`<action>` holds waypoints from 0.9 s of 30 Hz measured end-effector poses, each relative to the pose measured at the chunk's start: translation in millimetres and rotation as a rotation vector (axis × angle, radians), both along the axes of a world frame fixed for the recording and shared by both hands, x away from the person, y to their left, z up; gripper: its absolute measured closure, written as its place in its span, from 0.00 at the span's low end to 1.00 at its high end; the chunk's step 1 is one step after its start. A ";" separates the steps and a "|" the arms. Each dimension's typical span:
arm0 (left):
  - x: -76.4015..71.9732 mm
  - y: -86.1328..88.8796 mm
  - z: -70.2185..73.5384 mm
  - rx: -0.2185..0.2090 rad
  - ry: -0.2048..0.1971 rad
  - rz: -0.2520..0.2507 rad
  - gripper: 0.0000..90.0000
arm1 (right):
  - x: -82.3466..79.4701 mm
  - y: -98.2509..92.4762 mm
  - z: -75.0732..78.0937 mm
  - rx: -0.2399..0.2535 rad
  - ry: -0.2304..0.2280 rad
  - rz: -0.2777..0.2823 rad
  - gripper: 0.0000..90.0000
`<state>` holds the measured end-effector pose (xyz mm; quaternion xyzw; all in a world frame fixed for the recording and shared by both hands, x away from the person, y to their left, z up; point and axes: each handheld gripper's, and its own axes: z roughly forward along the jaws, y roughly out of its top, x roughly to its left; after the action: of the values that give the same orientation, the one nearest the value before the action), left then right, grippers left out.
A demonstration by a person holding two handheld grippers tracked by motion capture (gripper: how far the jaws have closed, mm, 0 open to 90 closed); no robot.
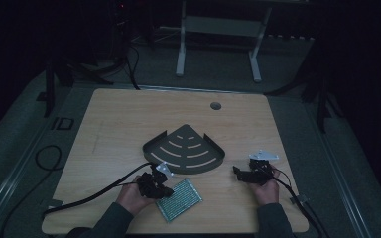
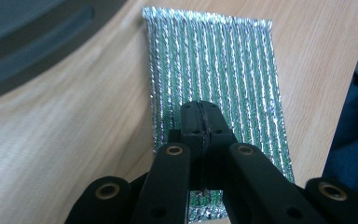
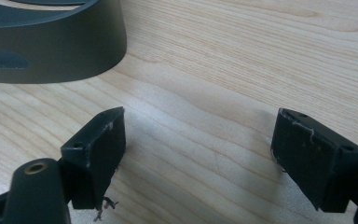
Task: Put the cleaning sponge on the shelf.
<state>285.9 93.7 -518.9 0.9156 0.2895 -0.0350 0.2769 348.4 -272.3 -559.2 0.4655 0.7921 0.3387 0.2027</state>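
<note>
1. nearest the person's edge of the desk [image 1: 129, 119], the left claw [image 1: 159, 188] is seen pressed together over the near end of a green and silver ribbed scouring pad [image 2: 214, 70]; in the left gripper view the jaws meet with no gap, and it cannot be told for certain whether any of the pad's fabric is pinched between them.
2. the pad is laid flat on the wood, just in front of the curved wall of a dark slotted corner shelf [image 1: 186, 148], close to it but apart.
3. on the right side, the right claw [image 3: 198, 154] is held wide apart over bare wood, with nothing between the jaws, beside the shelf's rounded wall.
4. if the pad is meant to be lifted, a bite on its edge should be confirmed first, and it should be raised slowly so that it is not dragged into the shelf.
5. farther off, a small round hole [image 1: 216, 105] is seen near the far edge.
</note>
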 end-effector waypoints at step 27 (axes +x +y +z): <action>5.5 59.0 5.2 0.139 -0.046 0.121 1.00 | 0.3 0.1 -0.1 0.000 0.000 0.000 0.19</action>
<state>291.5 152.7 -513.7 0.9140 0.3396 0.0230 0.2209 348.6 -272.2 -559.3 0.4654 0.7922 0.3386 0.2029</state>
